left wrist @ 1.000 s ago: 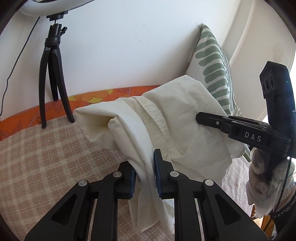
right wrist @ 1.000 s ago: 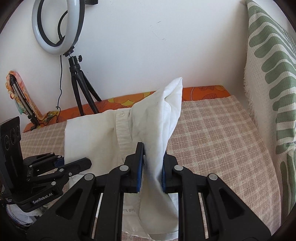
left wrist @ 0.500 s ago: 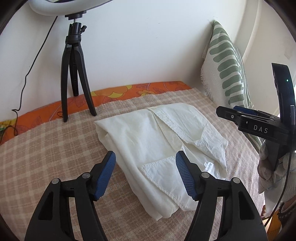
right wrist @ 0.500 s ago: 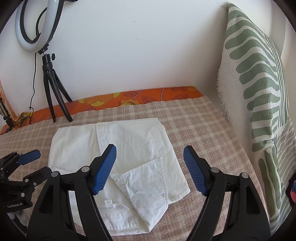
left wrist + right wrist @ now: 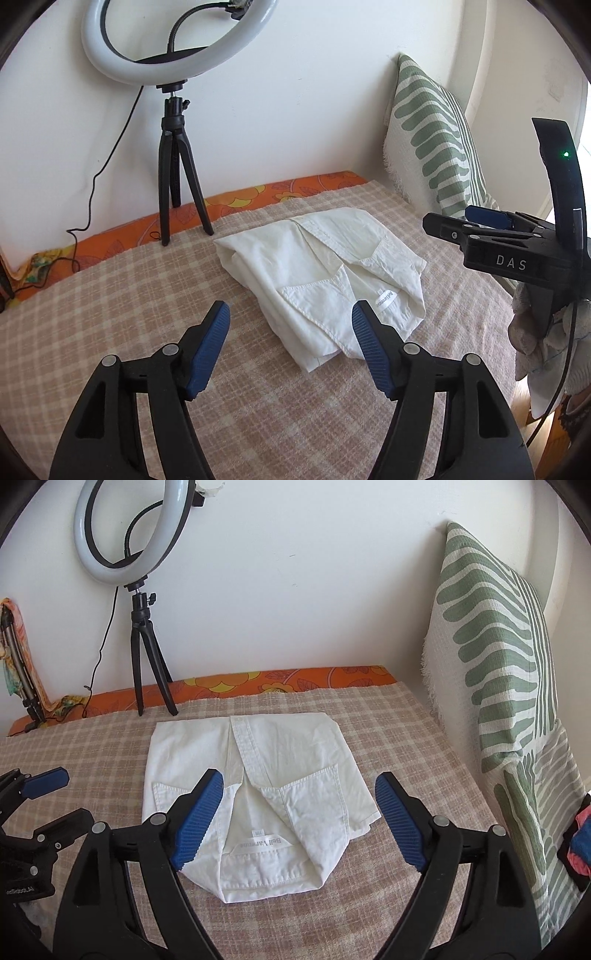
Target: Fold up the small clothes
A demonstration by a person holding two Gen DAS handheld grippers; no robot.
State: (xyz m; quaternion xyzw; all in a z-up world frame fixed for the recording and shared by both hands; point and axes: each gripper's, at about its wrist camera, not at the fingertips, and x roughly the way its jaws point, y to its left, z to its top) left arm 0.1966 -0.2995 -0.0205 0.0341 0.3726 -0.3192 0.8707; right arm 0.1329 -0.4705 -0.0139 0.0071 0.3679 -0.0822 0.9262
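Note:
A white shirt (image 5: 317, 273) lies folded into a flat packet on the checked blanket (image 5: 110, 295), collar and label toward me. My left gripper (image 5: 290, 308) hovers open just in front of the shirt's near left edge, with nothing between its blue pads. In the right wrist view the shirt (image 5: 295, 746) lies under and beyond my right gripper (image 5: 299, 776), whose jaws are opening wide and hold nothing. Each gripper shows in the other's view: the right gripper (image 5: 454, 219) beside the shirt, the left gripper (image 5: 62, 799) at the left edge.
A ring light on a black tripod (image 5: 177, 173) stands at the back by the wall, its cable (image 5: 92, 192) trailing left. A green-patterned pillow (image 5: 498, 672) leans upright along the right side. An orange floral sheet (image 5: 258, 683) edges the blanket at the back.
Both grippers let go of the lifted shirt, opened and drew back and up. The shirt now lies flat and folded on the blanket.

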